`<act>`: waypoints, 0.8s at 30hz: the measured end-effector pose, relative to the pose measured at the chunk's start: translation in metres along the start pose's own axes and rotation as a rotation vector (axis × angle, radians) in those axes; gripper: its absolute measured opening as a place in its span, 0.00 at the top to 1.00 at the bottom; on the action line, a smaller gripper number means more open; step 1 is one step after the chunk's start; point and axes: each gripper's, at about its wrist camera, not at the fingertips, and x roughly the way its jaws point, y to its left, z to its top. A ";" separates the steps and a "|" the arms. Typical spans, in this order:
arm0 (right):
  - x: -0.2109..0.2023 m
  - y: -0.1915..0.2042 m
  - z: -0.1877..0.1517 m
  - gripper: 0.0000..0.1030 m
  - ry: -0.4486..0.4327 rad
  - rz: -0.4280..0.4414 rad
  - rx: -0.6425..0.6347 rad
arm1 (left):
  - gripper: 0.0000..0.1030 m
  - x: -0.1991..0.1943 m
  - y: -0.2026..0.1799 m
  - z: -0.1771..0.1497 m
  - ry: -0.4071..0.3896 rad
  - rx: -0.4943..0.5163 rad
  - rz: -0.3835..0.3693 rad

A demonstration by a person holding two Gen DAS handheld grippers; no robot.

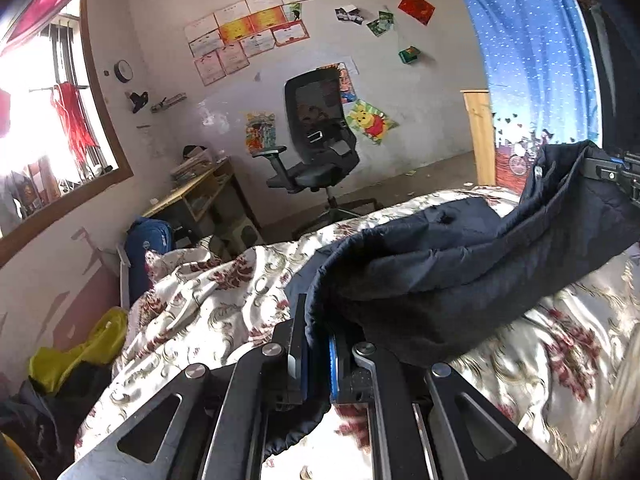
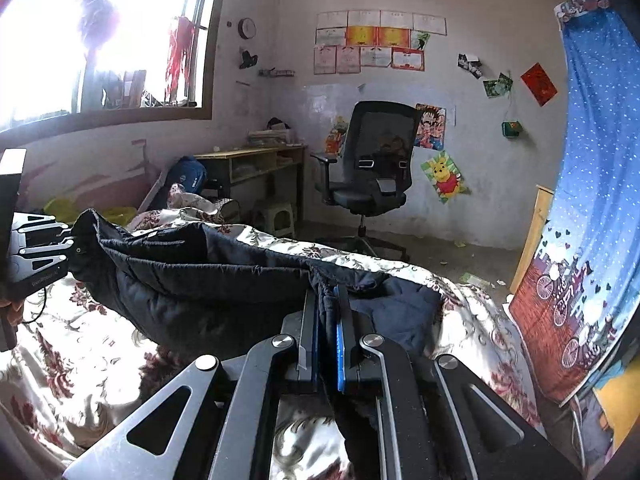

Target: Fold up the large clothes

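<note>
Jacket (image 1: 460, 272), dark navy, quilted, pinched at 2 pts. L gripper (image 1: 318, 344): jaws closed on a thick edge of fabric, cloth bunched between the blue pads. R gripper (image 2: 328, 320): jaws likewise clamped on a seam/edge, fabric hanging below the fingers. Each gripper shows in the other's view, at far ends of the same raised span. Span sags between them, lifted off the floral bedspread (image 1: 208, 300); rest of the garment lies on the bed beyond.

Risks (judgement): padding is bulky, so a shallow bite could slip out if hands pull apart hard. Sagging middle may drag and rumple the bedspread, or fold crooked if one hand leads. Which part of the garment each side holds: can't tell, so alignment is uncertain.

Surroundings: office chair (image 2: 372, 176) and desk (image 2: 256, 160) past the foot of the bed, well apart. Blue curtain (image 2: 592, 160) to the R, near the bed edge. Yellow bag (image 1: 76, 352) and a dark heap on the L side, below bed level. Nothing lies on the bedspread in the fold path.
</note>
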 end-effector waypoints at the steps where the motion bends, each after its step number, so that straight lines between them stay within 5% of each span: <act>1: 0.008 -0.004 0.006 0.94 0.008 0.003 0.003 | 0.93 0.005 0.000 0.006 0.005 0.007 0.009; 11: 0.087 -0.026 0.033 0.94 0.055 0.000 0.034 | 0.93 0.076 0.005 0.051 0.112 -0.056 0.026; 24: 0.173 -0.025 0.068 0.98 -0.025 -0.067 -0.049 | 0.93 0.179 0.009 0.055 0.100 -0.078 0.000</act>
